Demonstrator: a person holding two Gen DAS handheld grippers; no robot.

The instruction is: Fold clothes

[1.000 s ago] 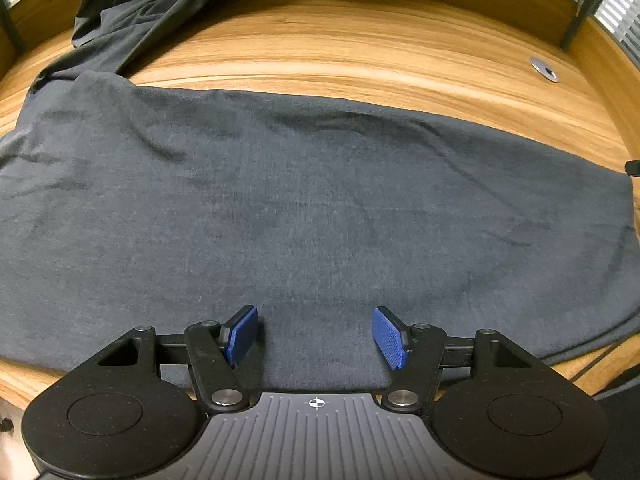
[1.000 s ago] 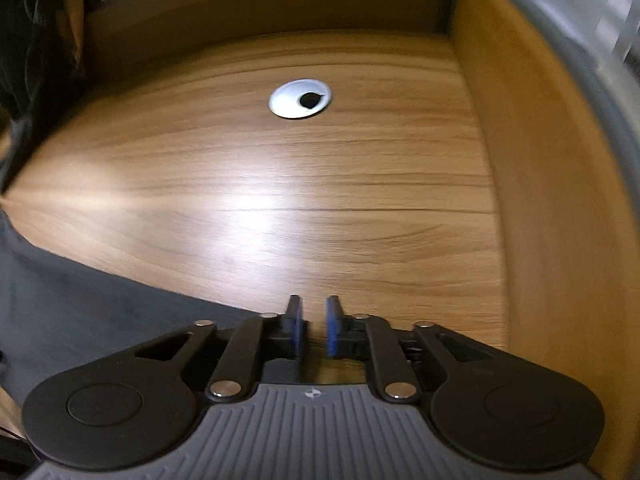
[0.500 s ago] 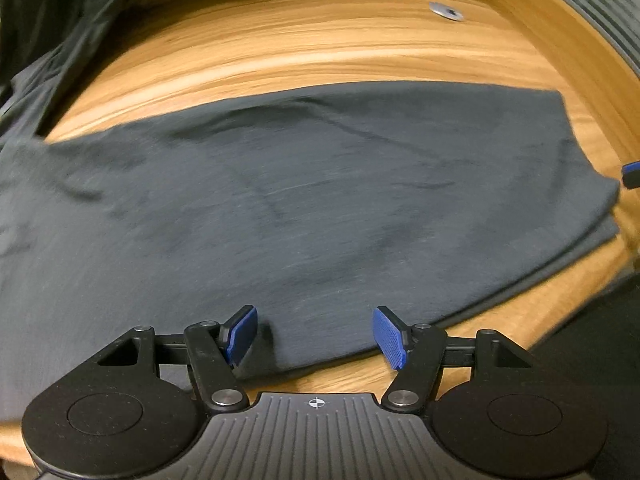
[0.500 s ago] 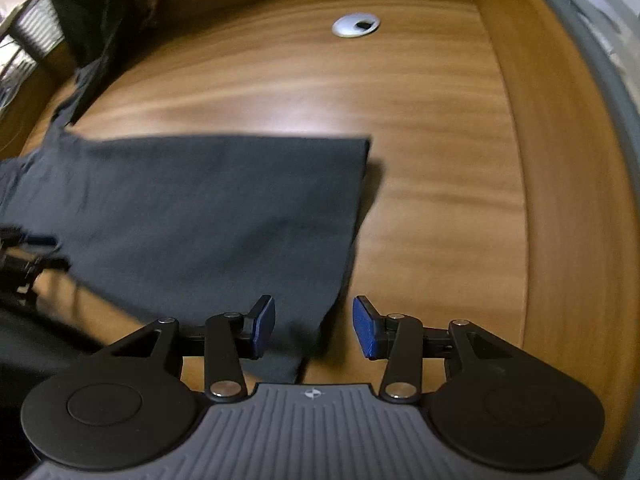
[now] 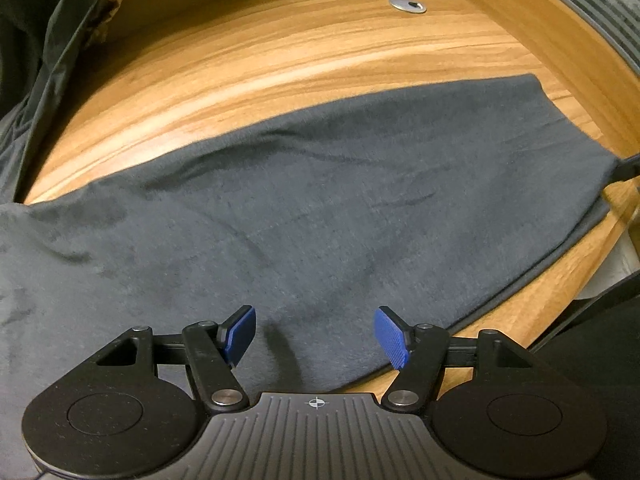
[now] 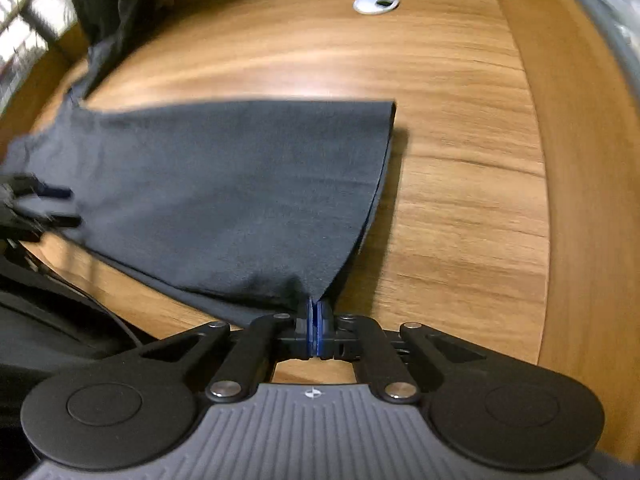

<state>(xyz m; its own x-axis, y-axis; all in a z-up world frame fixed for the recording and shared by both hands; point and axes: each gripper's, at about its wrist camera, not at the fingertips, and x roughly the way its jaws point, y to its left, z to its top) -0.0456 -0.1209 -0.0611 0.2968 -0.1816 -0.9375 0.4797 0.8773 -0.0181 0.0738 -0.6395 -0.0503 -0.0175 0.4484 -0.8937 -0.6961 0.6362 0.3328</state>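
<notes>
A dark grey garment (image 5: 320, 208) lies spread flat on the wooden table (image 5: 280, 56), its near hem close to the front edge. My left gripper (image 5: 316, 336) hovers open over that hem, blue pads wide apart with nothing between them. In the right wrist view the same garment (image 6: 240, 184) narrows to its near right corner, and my right gripper (image 6: 314, 316) is shut on that corner. The cloth rises slightly toward the pinch. The right gripper (image 5: 628, 168) shows at the far right edge of the left view. The left gripper (image 6: 36, 204) appears blurred at the left.
A heap of dark clothing (image 5: 40, 60) sits at the table's far left corner (image 6: 116, 8). A round metal cable grommet (image 6: 376, 3) is set in the table at the back. A wooden side panel (image 6: 580, 160) borders the right. Bare wood lies right of the garment.
My right gripper, open over the garment's near right corner half a second ago, has shut on it. The left gripper has stayed open and shifted right along the hem.
</notes>
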